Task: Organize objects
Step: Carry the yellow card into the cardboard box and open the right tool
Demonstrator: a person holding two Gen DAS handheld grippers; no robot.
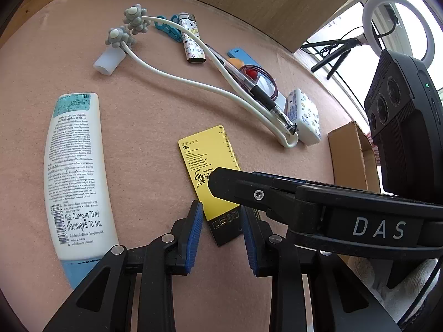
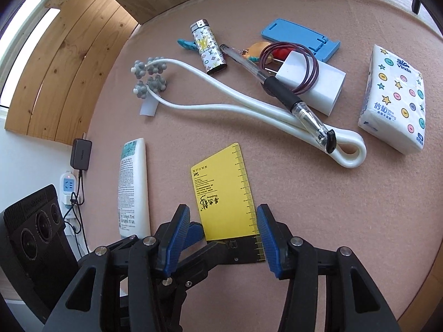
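The yellow ruler card [image 2: 225, 199] lies flat on the pink worktop [image 2: 346, 207], its black end nearest both cameras; all positions below are given from this card.

Left tongs [image 1: 221, 229]: blue pads [image 1: 193, 235] stand on either side of the card's black end with a visible gap on each side. Released, nothing gripped.

Right tongs [image 2: 221, 238]: blue pads [image 2: 267, 243] straddle the same black end. In the right wrist view the right pad sits at the card's ruled edge, but contact cannot be confirmed; the left pad stands clear. Not grasping. In the left wrist view one of its fingers crosses over the card from the right.

To the card's left, just beside it: a white lotion tube [image 2: 133, 191], lying lengthwise.

Beyond the card's far end: a white looped massager [image 2: 221, 108] with grey knobbed heads, and a clear pen [image 2: 279, 88] resting across its arms.

Farther off: a patterned lighter [image 2: 207, 48], a white charger block [image 2: 321, 85] with a maroon cable coil on it, and a blue phone stand [image 2: 299, 37].

To the card's far right, well apart: a tissue pack [image 2: 393, 99].
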